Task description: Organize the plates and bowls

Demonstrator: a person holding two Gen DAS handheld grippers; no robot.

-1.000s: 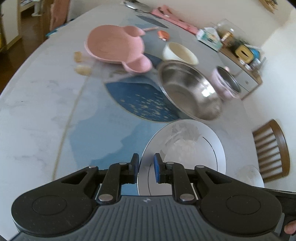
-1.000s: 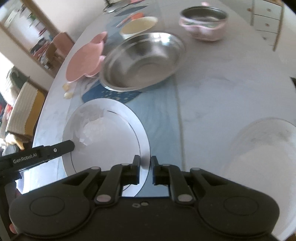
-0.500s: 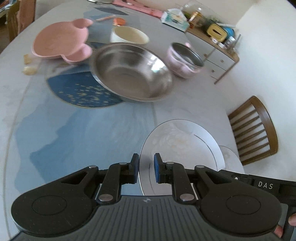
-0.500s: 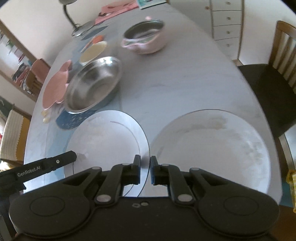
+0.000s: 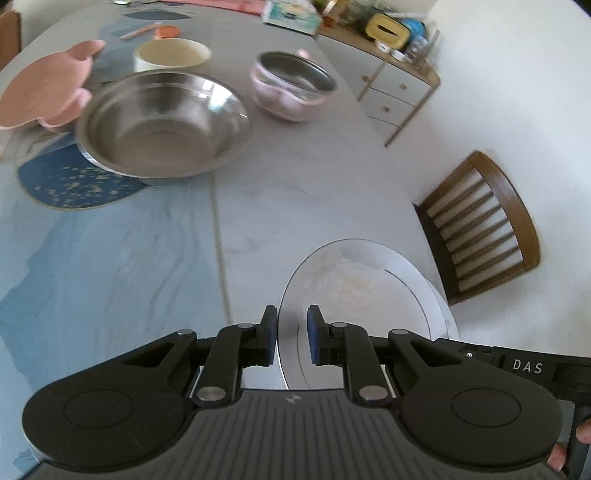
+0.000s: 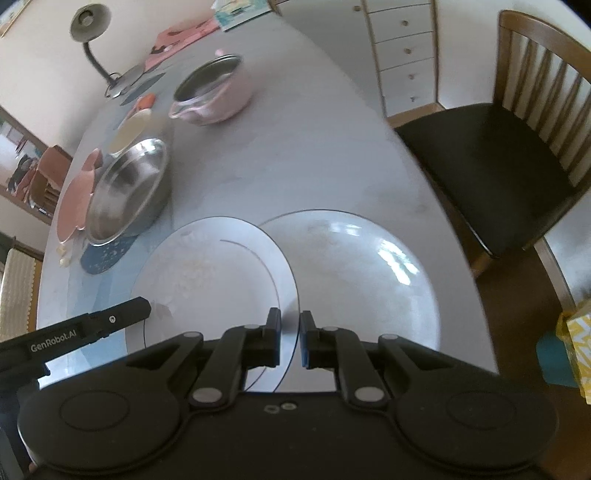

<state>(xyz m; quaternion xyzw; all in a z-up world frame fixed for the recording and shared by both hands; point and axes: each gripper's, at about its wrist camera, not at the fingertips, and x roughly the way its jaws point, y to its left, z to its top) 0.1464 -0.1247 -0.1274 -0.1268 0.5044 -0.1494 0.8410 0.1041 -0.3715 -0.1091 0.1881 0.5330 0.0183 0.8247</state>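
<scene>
Both grippers are shut on the rim of one white plate with a thin dark ring [image 5: 362, 291] [image 6: 214, 269], held above the table. My left gripper [image 5: 291, 334] grips its near left edge. My right gripper [image 6: 290, 338] grips its right edge. The held plate overlaps a second white plate [image 6: 362, 273] that lies on the table near the right edge; a sliver of it shows in the left wrist view [image 5: 448, 317]. A steel bowl [image 5: 162, 122] [image 6: 125, 192], a pink-sided bowl [image 5: 291, 85] [image 6: 214, 92], a cream bowl [image 5: 171, 55] and a pink mouse-shaped plate [image 5: 40, 92] [image 6: 75, 199] stand farther back.
The steel bowl rests on a blue mat [image 5: 74, 181]. A wooden chair [image 6: 498, 155] [image 5: 480, 225] stands at the table's right edge [image 6: 421, 177]. A white drawer cabinet [image 5: 395, 92] with clutter, a desk lamp [image 6: 92, 26] and an orange spoon [image 5: 162, 31] lie beyond.
Both grippers have carried the ringed plate to the right across the table. It now overlaps the second white plate, and the chair has come into view.
</scene>
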